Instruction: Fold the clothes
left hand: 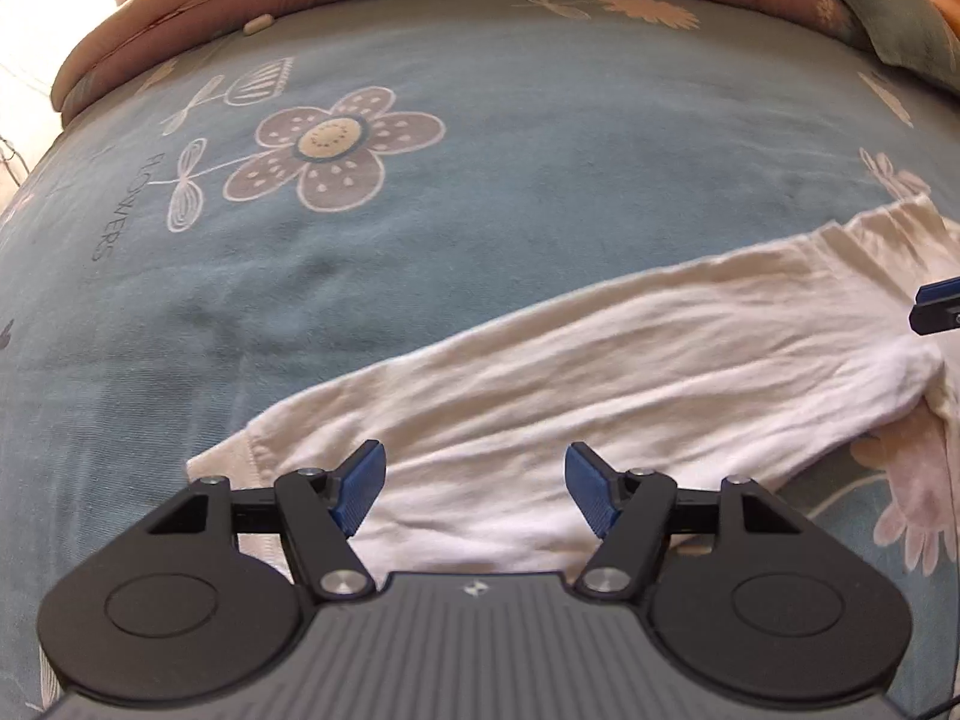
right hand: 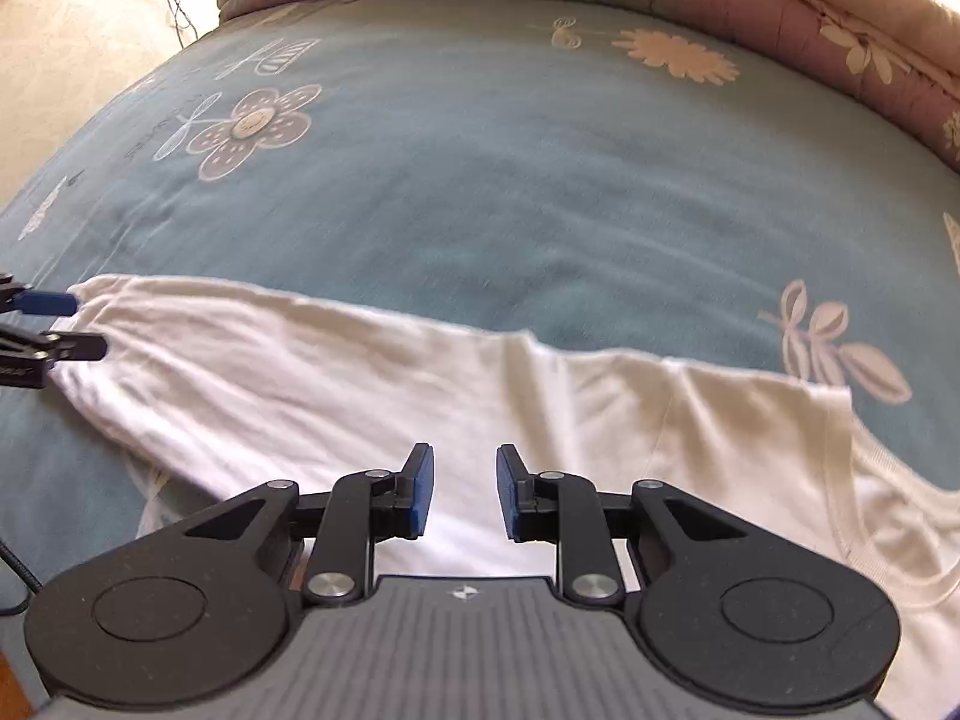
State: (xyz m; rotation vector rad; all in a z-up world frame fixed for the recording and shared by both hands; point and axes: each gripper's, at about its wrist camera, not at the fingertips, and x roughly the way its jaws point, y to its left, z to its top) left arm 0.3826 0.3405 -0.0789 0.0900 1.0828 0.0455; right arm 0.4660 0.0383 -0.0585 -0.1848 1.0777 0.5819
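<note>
A white long-sleeved garment (left hand: 570, 372) lies flat on a blue flowered bed sheet (left hand: 540, 150). In the left wrist view my left gripper (left hand: 474, 489) is wide open and empty, just above the garment near its hem at the left. In the right wrist view my right gripper (right hand: 459, 495) is open with a narrower gap, empty, over the garment's (right hand: 360, 390) middle. The neckline (right hand: 870, 516) lies at the right. The left gripper's fingers (right hand: 54, 324) show at the garment's left end; the right gripper's tip (left hand: 939, 306) shows at the far right.
A pink flowered quilt (right hand: 780, 12) is bunched along the far side of the bed. The bed's left edge drops to a beige floor (right hand: 72, 30) with a power strip and cables. Bare sheet (right hand: 510, 180) stretches beyond the garment.
</note>
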